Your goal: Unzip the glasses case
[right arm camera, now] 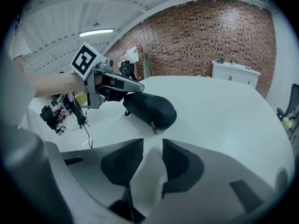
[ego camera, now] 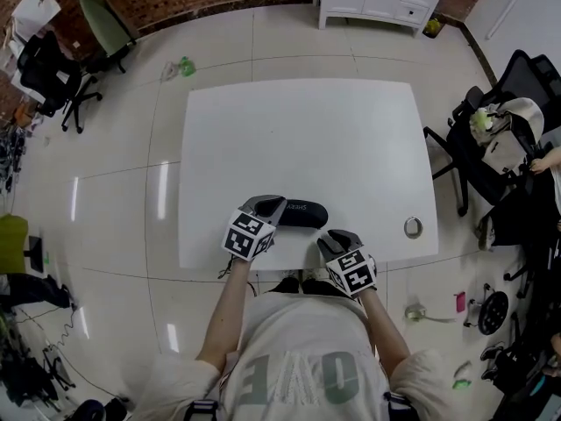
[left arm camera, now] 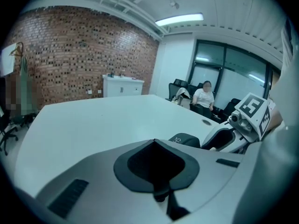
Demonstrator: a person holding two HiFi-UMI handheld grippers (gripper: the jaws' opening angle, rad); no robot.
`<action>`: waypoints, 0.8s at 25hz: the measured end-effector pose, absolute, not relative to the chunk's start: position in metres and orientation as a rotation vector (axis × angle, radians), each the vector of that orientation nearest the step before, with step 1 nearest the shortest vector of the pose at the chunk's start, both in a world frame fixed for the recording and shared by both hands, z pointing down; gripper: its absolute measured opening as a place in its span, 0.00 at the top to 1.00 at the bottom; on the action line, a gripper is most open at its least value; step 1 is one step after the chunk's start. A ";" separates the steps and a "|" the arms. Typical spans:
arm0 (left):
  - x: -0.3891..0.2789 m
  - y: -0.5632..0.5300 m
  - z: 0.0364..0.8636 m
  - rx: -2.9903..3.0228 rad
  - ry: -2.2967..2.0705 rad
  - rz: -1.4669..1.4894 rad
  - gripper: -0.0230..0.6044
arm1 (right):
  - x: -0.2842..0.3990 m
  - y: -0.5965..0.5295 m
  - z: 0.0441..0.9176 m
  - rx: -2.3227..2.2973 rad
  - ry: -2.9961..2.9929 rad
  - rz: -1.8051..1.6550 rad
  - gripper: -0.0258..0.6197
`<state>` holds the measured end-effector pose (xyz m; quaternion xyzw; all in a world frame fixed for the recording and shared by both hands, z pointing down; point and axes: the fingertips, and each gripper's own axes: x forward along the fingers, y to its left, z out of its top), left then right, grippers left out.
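Right tongs apart, maybe touching table; brick wall.

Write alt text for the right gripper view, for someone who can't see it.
A closed black glasses case lies on a white table, ahead of the right tool, whose jaws stand open and empty. The left tool sits at the case's left end; a brick wall stands behind.
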<state>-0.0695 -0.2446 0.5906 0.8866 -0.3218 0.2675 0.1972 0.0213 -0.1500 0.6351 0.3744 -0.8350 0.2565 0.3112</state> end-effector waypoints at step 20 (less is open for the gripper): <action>-0.031 -0.236 0.555 2.600 -0.882 0.716 0.95 | 0.012 -0.166 0.642 1.033 -2.143 0.554 0.96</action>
